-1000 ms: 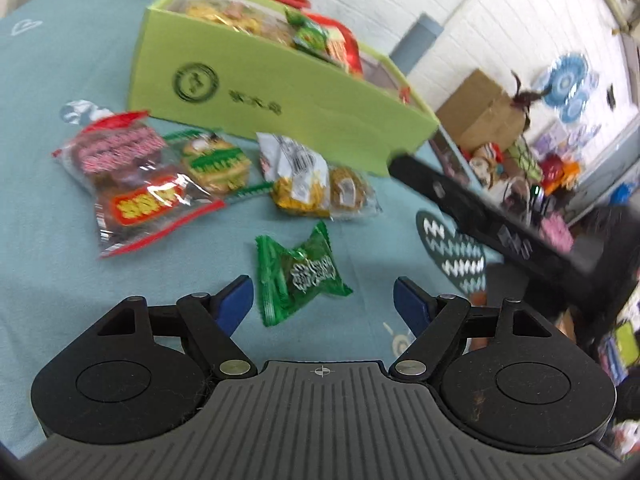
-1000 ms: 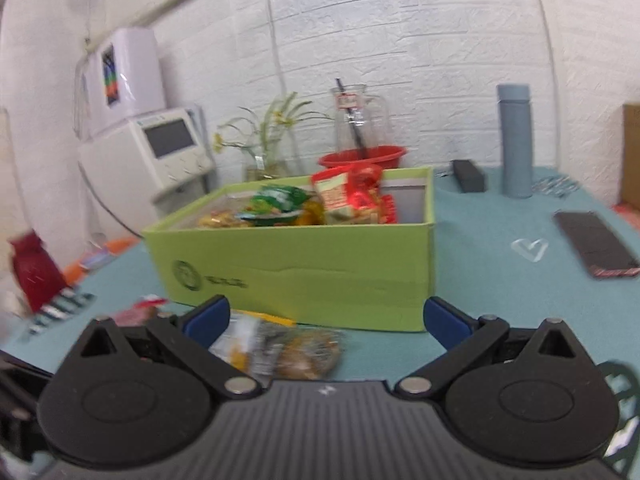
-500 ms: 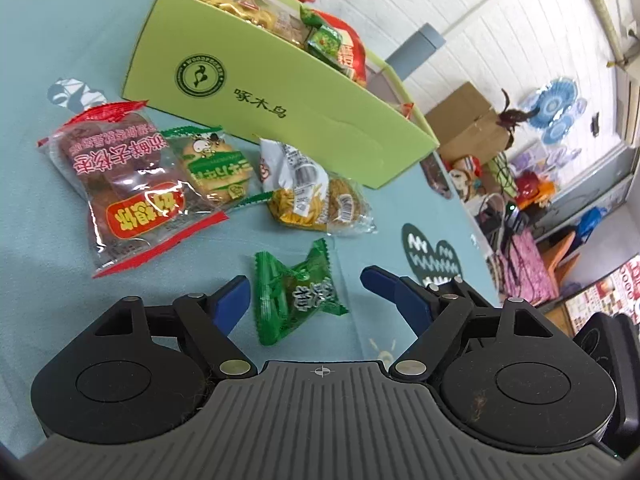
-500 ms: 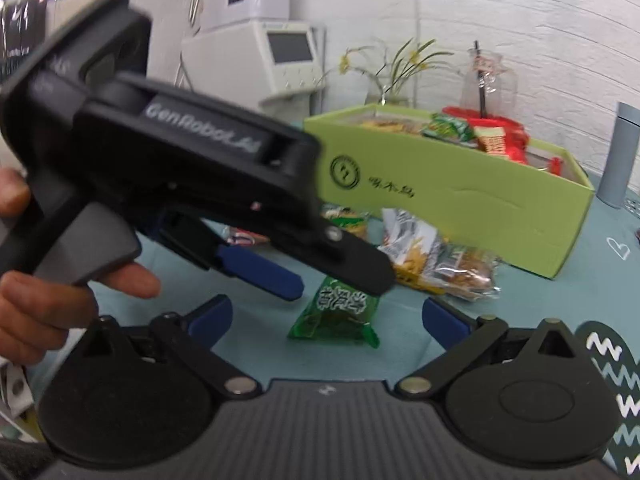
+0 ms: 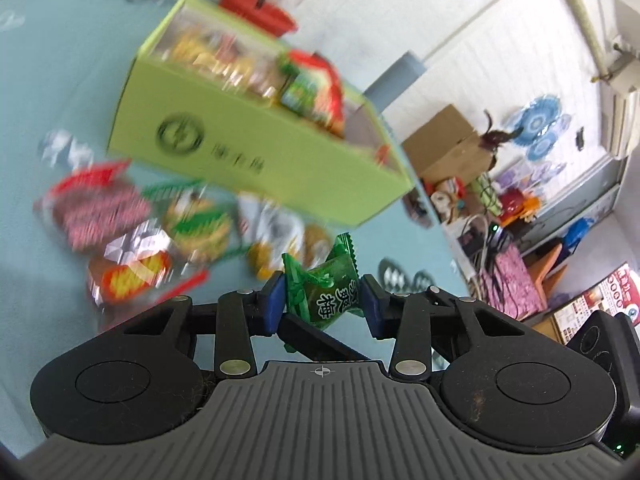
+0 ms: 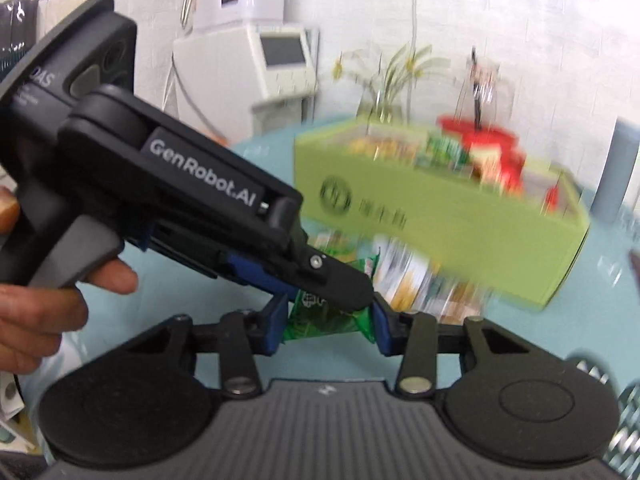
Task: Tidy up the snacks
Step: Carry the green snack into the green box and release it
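Both grippers [image 5: 322, 306] [image 6: 326, 330] clamped on one green candy [image 5: 326, 296], left jaws closing. Better freeing one before carrying to far green box [image 5: 256, 148].

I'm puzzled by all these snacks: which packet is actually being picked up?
The small green packet: the right gripper is shut on it, while the other packets lie loose on the table beside the green box.

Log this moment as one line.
left gripper: closing on green candy packet | right gripper: shut on same packet | green box: behind | loose snacks: on table
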A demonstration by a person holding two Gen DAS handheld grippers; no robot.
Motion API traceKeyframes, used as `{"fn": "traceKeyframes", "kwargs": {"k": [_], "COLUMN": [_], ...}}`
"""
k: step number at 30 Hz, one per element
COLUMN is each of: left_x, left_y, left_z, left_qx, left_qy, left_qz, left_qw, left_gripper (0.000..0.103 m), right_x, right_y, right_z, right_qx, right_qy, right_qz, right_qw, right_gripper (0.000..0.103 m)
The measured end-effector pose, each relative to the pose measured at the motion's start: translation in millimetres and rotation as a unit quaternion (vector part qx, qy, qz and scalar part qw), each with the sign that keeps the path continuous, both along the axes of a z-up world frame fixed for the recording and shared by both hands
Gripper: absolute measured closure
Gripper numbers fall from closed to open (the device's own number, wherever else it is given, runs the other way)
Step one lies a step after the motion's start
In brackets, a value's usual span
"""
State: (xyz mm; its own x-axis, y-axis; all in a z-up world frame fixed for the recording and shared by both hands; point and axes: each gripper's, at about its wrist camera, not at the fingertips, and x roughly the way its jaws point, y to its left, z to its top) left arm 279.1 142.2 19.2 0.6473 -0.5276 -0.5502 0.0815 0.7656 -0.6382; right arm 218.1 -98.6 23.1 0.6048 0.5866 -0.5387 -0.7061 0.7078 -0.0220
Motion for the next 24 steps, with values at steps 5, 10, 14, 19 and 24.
{"fn": "traceKeyframes", "kwargs": {"k": [5,10,14,19,24], "left_x": [51.9,110.5,145.5,174.8,153.4], "left_y": [-8.2,-27.2,-37.5,-43.8,-43.2], "left_z": [44.1,64.7,53.6,27.8,42.8], "left_qx": [0.018,0.052,0.072,0.084,0.072], "left_qy": [-0.041,-0.057,-0.044,-0.027,-0.077], "left_qz": [-0.006,-0.006,-0.002,-0.012,-0.022], "left_qw": [0.9990,0.9970,0.9964,0.9960,0.9942], "left_gripper": [0.084,0.083,0.083,0.071,0.033], "right_x": [41.5,99.3,141.1,174.4,171.6], "right_y": [-2.0,-1.7,-5.5,-2.8,-15.9], "right_z": [36.7,55.8,46.9,20.8,22.7], "right_qx": [0.009,-0.001,0.000,-0.007,0.009], "right_qy": [-0.051,-0.069,-0.051,-0.017,-0.012], "right_qz": [-0.010,-0.031,-0.046,-0.046,-0.044], "right_qw": [0.999,0.997,0.998,0.999,0.999], "right_gripper": [0.057,0.056,0.055,0.044,0.018]}}
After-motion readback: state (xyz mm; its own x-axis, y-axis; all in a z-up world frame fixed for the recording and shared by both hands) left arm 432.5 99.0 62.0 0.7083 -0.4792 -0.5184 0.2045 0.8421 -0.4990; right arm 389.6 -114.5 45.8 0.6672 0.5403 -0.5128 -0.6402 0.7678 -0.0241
